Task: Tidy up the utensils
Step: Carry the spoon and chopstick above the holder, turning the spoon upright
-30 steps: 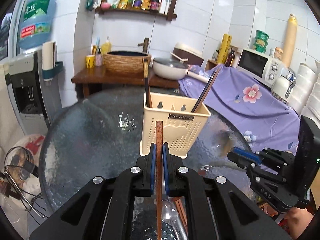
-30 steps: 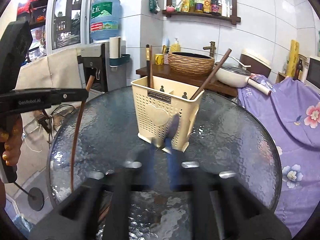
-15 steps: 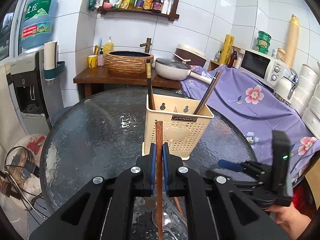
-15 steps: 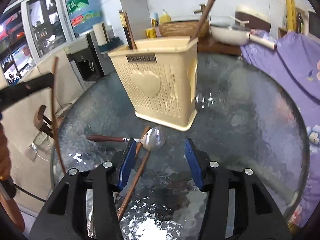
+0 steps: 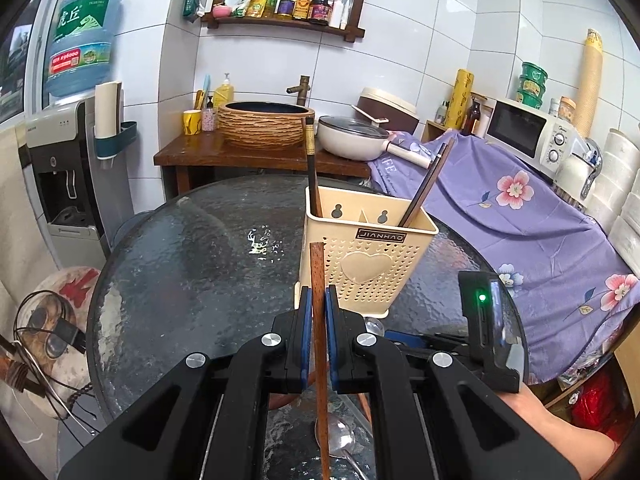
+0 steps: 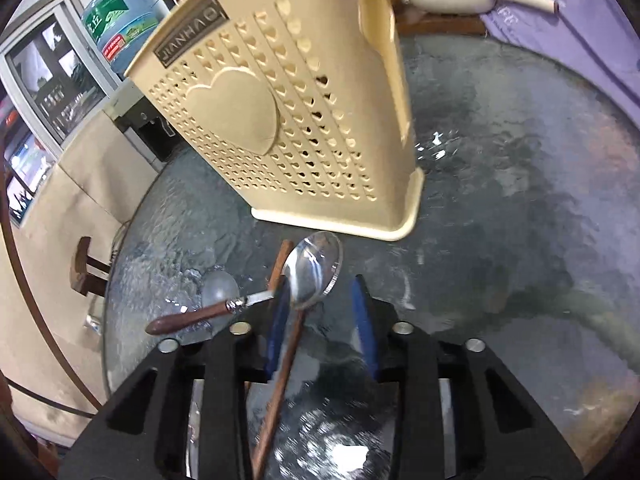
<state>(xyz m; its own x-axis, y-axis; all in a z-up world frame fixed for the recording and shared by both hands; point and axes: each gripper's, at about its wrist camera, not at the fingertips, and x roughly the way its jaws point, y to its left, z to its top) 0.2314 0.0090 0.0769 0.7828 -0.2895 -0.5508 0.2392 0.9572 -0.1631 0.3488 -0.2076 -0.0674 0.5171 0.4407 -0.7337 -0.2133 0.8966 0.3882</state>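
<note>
The left gripper has its jaws clenched on a wooden chopstick, which stands nearly upright between the blue pads and rises in front of the utensil holder. That holder is a cream plastic box with heart-shaped holes and a raised heart on its front; a dark plate near its rim reads "JIANHAO". It stands on the round glass worktop. A dark chopstick leans in its left compartment and another pair leans in its right one.

The right gripper is low over the glass, just in front of the holder's base. Its jaws are closing, with the bowl of a metal spoon between the blue pads; the left pad sits at the spoon's edge, the right pad is clear of it, so nothing is gripped. The spoon's wooden handle points left across the glass. A second chopstick lies on the worktop under the spoon and runs back beneath the gripper.

Behind the table, a blue water bottle on a dispenser carries large Chinese characters on a green label. A microwave sits on a surface draped with purple flowered cloth.
</note>
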